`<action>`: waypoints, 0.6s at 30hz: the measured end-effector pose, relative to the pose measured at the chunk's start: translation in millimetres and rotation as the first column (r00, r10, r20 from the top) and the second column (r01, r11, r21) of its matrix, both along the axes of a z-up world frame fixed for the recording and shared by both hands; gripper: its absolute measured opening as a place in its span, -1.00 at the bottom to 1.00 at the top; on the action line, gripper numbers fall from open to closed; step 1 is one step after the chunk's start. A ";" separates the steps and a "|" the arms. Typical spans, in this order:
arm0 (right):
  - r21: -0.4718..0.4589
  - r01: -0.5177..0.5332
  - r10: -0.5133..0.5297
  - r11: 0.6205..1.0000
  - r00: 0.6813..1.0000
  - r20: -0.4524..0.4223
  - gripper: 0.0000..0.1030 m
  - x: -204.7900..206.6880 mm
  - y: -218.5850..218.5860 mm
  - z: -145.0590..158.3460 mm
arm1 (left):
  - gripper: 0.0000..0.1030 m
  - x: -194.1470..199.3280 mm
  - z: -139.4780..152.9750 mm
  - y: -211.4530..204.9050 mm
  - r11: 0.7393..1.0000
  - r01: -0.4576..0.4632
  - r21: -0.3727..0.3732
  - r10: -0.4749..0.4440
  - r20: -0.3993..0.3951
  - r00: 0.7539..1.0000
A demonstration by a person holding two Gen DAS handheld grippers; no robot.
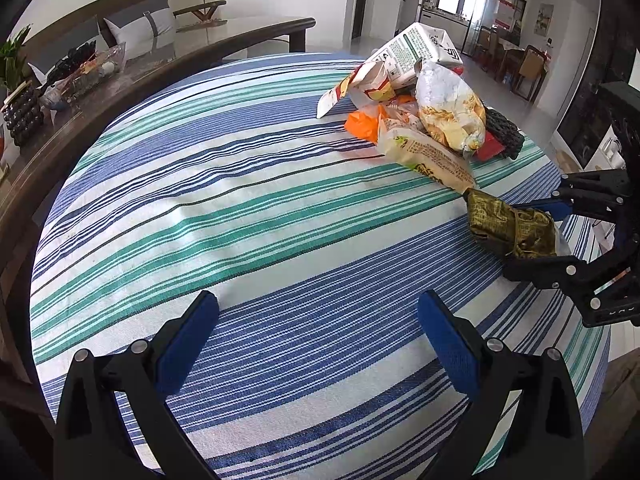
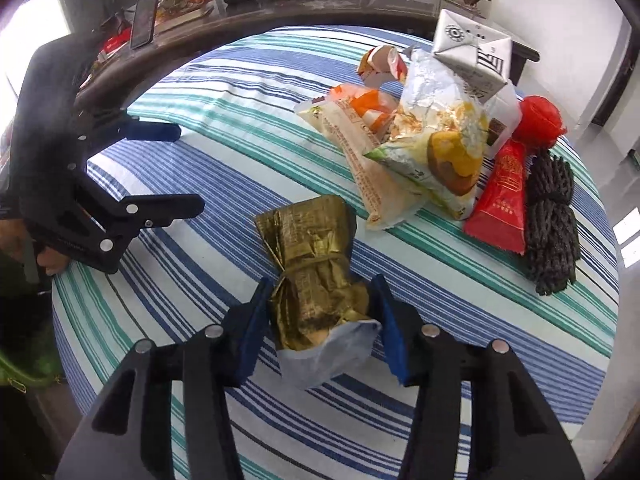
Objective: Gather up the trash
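Note:
A crumpled gold foil wrapper (image 2: 308, 248) lies on the striped tablecloth (image 2: 224, 168), apart from the trash pile. My right gripper (image 2: 322, 286) is shut on the wrapper's near end, its blue pads (image 2: 252, 332) pressing both sides. In the left wrist view the same gripper (image 1: 524, 240) clamps the gold wrapper (image 1: 500, 220) at the right edge. My left gripper (image 1: 318, 320) hovers open over bare cloth with nothing between its fingers; it shows again (image 2: 188, 168) at the left of the right wrist view. The trash pile (image 2: 432, 140) holds snack bags, a milk carton (image 2: 472, 52) and a red packet (image 2: 502, 196).
A black foam net (image 2: 554, 224) and a red bag (image 2: 538, 120) lie at the pile's right. Behind the round table a dark wooden counter (image 1: 48, 152) carries a fruit tray (image 1: 86, 72), a plant and a phone (image 2: 142, 26). A dining area (image 1: 520, 64) is in the background.

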State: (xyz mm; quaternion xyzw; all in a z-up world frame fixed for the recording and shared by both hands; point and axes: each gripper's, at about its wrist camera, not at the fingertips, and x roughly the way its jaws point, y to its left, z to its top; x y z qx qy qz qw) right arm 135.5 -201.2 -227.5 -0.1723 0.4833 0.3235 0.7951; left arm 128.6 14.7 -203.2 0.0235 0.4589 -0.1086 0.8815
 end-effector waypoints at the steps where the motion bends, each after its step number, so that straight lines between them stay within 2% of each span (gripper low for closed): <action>1: 0.005 0.035 -0.035 0.999 0.999 0.011 -0.05 -3.5 -4.2 2.0 | 0.90 0.1 -0.1 -0.1 1.000 0.000 0.000 0.000 0.000 1.000; 3: 0.022 0.163 -0.163 0.986 0.986 0.037 -0.05 -11.6 -17.9 5.4 | 0.90 0.2 -0.1 -0.2 1.000 0.000 0.001 0.000 0.000 1.000; 5: 0.055 0.295 -0.297 0.954 0.955 0.024 -0.05 -16.9 -33.7 5.6 | 0.90 0.5 -0.5 -1.0 1.000 0.001 0.010 -0.001 -0.001 1.000; 7: 0.070 0.371 -0.374 0.926 0.927 0.036 -0.05 -26.3 -40.9 4.6 | 0.90 0.9 -0.9 -3.0 1.000 0.002 0.024 -0.002 -0.002 1.000; 12: 0.111 0.423 -0.431 0.900 0.899 0.073 -0.01 -42.6 -43.0 1.5 | 0.90 0.9 -1.2 -6.9 0.999 0.019 0.039 -0.019 -0.002 1.000; 14: 0.130 0.441 -0.453 0.888 0.888 0.079 0.15 -46.8 -44.0 1.4 | 0.90 0.0 1.4 -5.5 0.998 0.068 -0.018 -0.068 0.004 0.998; 15: 0.133 0.449 -0.462 0.884 0.883 0.087 0.29 -49.5 -45.4 1.0 | 0.90 0.6 2.3 -4.7 0.994 0.100 -0.047 -0.100 0.005 0.995; 18: 0.134 0.459 -0.473 0.878 0.876 0.096 0.48 -54.2 -49.6 -0.6 | 0.90 5.4 4.8 -7.9 0.985 0.160 -0.061 -0.161 0.004 0.987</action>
